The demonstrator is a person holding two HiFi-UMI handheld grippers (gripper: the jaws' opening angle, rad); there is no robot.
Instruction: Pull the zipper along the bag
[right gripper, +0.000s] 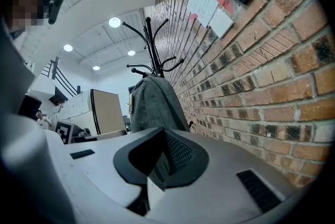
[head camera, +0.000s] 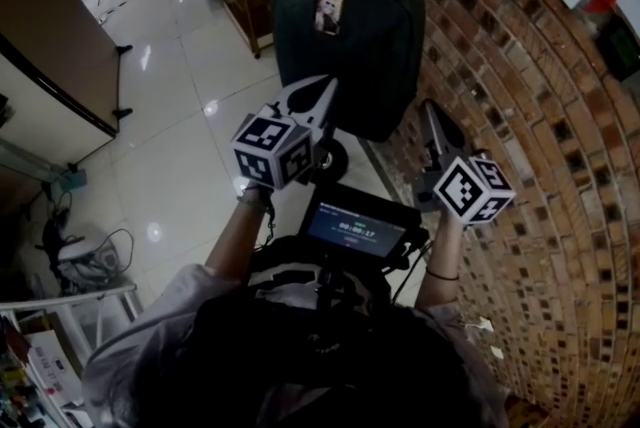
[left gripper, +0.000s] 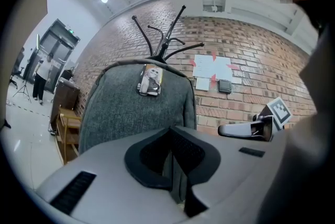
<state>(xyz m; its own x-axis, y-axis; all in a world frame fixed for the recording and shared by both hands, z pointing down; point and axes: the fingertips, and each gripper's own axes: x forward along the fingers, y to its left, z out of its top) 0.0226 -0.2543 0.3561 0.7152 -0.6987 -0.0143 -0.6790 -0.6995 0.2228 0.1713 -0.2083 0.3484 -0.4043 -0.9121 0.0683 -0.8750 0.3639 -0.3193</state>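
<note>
Your left gripper closed, empty, right gripper closed, empty too — both near the hanging grey bag, brick wall right.

The head view looks steeply down from above the person, past the left gripper and right gripper, onto the bag, the brick wall and the floor. The left gripper view looks level along its fingers, facing the bag's front from near. The right gripper view hugs the wall and looks along it at the bag side-on, seemingly from farther off. All three share bag and wall; both gripper views share the coat stand.
</note>
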